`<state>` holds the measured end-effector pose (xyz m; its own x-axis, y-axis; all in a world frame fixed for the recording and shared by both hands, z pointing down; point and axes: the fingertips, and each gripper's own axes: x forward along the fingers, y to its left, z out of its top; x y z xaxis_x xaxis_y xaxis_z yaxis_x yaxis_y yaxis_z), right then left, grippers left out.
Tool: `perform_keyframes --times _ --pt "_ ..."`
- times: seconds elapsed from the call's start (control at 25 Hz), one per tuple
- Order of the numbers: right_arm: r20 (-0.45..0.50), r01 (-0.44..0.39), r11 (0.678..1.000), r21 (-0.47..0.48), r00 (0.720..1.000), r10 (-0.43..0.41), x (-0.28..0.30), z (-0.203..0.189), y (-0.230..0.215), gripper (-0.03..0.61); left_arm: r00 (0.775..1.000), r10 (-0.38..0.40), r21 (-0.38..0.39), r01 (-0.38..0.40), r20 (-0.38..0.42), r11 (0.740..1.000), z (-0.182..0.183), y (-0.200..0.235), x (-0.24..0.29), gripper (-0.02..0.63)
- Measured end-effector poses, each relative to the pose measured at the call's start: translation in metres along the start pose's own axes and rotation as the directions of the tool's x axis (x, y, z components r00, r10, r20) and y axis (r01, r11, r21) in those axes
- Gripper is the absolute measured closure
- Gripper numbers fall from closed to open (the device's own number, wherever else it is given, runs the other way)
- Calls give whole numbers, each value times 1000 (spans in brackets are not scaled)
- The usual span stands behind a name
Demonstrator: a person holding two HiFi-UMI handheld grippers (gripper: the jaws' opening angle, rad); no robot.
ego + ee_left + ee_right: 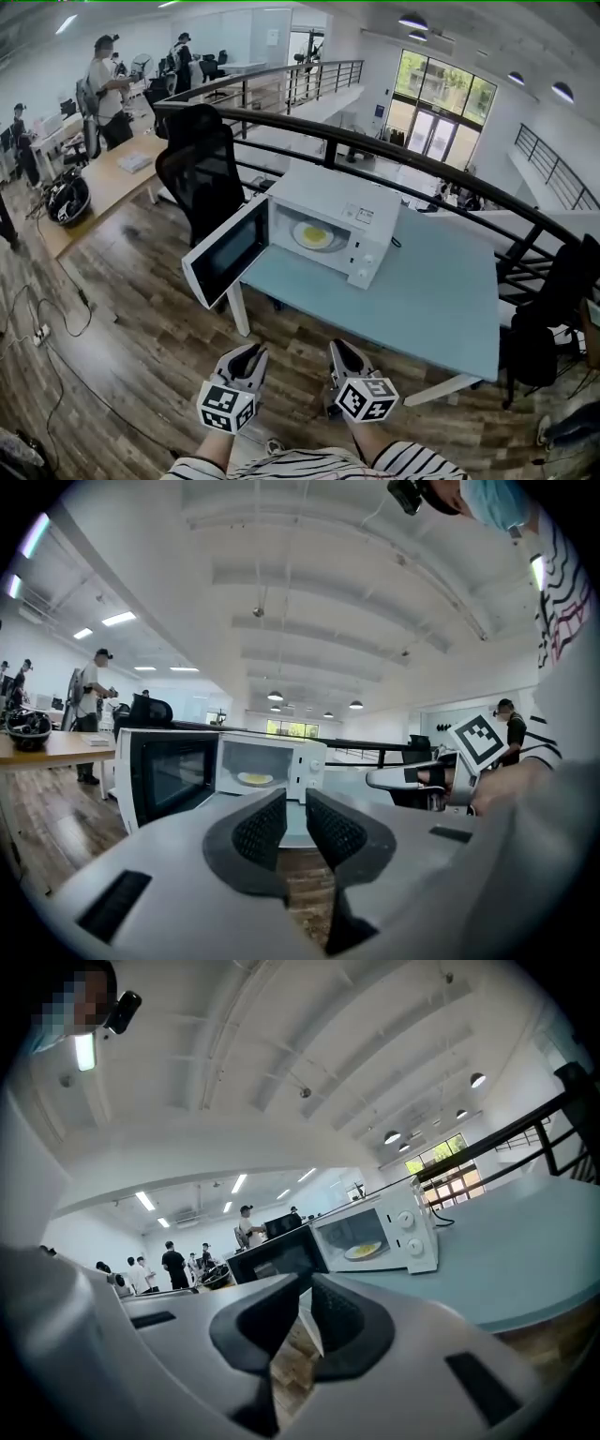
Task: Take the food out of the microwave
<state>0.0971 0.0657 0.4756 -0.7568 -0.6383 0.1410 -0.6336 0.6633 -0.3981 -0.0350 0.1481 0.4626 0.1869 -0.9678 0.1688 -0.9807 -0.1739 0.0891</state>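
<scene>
A white microwave [333,225] stands on the pale blue table [441,300] with its door [225,251] swung open to the left. Inside it lies a plate of yellow food [314,235], which also shows in the left gripper view [255,779] and the right gripper view [362,1251]. Both grippers hang in front of the table's near edge, well short of the microwave and pointing toward it. My left gripper [249,354] [295,810] is shut with nothing between its jaws. My right gripper [338,352] [305,1299] is shut and empty too.
A black office chair [202,169] stands just behind the open door. A black railing [422,164] runs behind the table, and another dark chair [548,314] sits at its right end. A wooden desk [103,183] with people is far left. Cables [56,328] lie on the wood floor.
</scene>
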Motion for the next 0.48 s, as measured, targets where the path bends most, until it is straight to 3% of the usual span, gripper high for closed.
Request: perform_keyframes --times 0.04,0.08,0.12,0.2,0.48 --pt "5 8 1000 8 1000 -8 1 -1 1 544 1000 -22 -1 22 -5 1000 0 1 2 548" --pt "6 14 1000 13 1000 -14 3 -3 2 533 999 -41 -1 41 -10 999 -1 2 3 455" --pt "3 20 1000 18 1000 -20 5 -6 3 503 998 -55 1 55 -13 999 -2 4 5 417" --pt "-7 32 999 25 999 -32 10 -10 4 416 998 -68 2 68 -12 998 -1 10 9 417" --pt "-14 82 995 50 997 -81 25 -10 -5 413 995 -99 -21 99 -6 995 2 26 25 417"
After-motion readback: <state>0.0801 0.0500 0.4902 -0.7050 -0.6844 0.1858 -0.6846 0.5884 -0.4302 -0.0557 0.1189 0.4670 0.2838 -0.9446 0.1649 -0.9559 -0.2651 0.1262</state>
